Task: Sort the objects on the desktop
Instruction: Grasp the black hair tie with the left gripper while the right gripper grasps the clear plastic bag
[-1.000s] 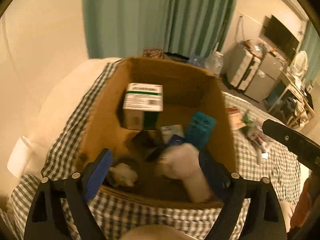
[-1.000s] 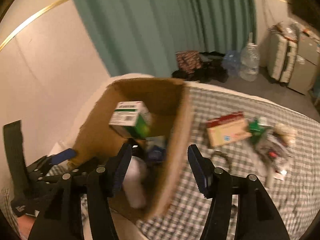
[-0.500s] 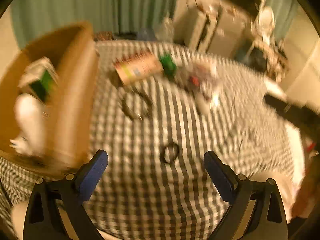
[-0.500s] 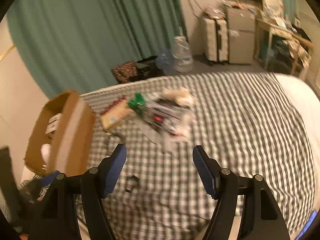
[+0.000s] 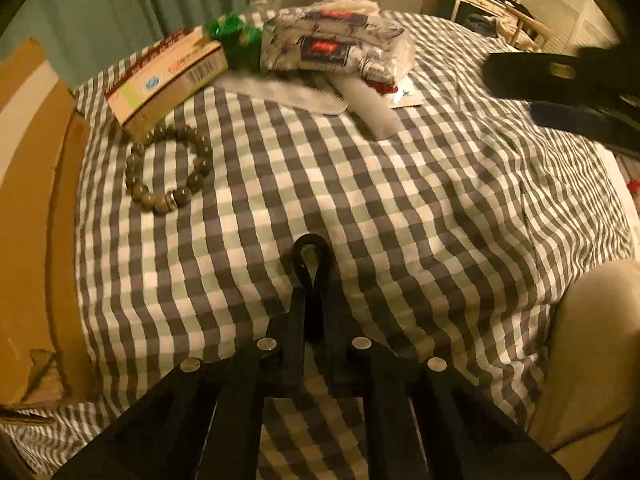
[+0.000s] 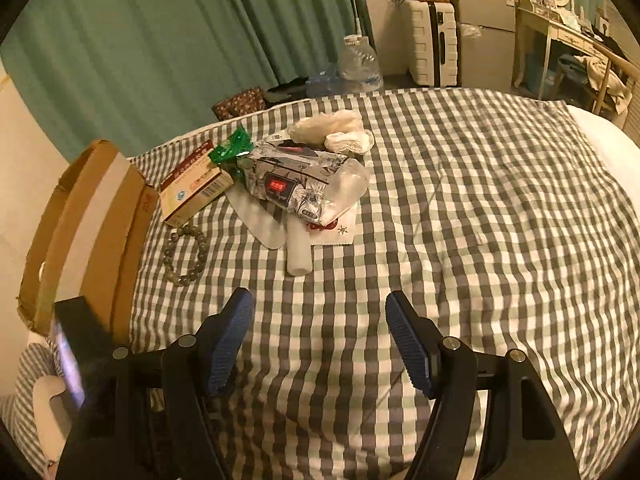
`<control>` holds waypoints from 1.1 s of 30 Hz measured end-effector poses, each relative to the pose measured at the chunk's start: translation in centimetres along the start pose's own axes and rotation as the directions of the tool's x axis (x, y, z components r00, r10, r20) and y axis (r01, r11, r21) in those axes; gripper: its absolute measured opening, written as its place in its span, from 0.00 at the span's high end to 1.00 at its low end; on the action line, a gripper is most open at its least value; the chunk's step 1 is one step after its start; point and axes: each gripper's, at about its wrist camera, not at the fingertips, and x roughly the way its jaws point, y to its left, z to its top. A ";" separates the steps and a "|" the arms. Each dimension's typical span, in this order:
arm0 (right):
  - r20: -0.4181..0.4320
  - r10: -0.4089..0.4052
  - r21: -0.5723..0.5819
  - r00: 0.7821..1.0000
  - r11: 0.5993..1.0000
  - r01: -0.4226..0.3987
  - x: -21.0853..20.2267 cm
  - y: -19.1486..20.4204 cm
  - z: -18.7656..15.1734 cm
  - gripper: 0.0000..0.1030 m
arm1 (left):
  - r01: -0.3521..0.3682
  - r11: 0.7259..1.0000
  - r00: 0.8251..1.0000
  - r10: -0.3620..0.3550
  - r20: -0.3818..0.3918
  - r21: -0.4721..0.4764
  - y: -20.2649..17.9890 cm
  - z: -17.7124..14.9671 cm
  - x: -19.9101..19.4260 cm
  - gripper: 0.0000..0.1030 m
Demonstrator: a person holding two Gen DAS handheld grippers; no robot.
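We had the left gripper clenched on a thin black loop on the wrinkled checked cloth. Right gripper was released. Round bead bracelet lay beside the cardboard box, touching a carton.

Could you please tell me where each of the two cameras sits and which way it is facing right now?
Left wrist view: on the left hand-held gripper, low over the checked cloth, facing the bead bracelet and carton; its fingers are shut on a black hair tie, and the right gripper's body shows at right.
Right wrist view: on the right hand-held gripper, higher, open, facing the curtain; the left gripper's body shows lower left.
Shared: bracelet, carton, tissue pack, cardboard box.
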 end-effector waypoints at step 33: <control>-0.006 -0.015 -0.233 1.000 0.972 0.013 6.2 2.4 6.6 0.71 | 0.024 0.968 0.986 0.018 0.165 -0.251 8.4 6.7 -5.0 0.93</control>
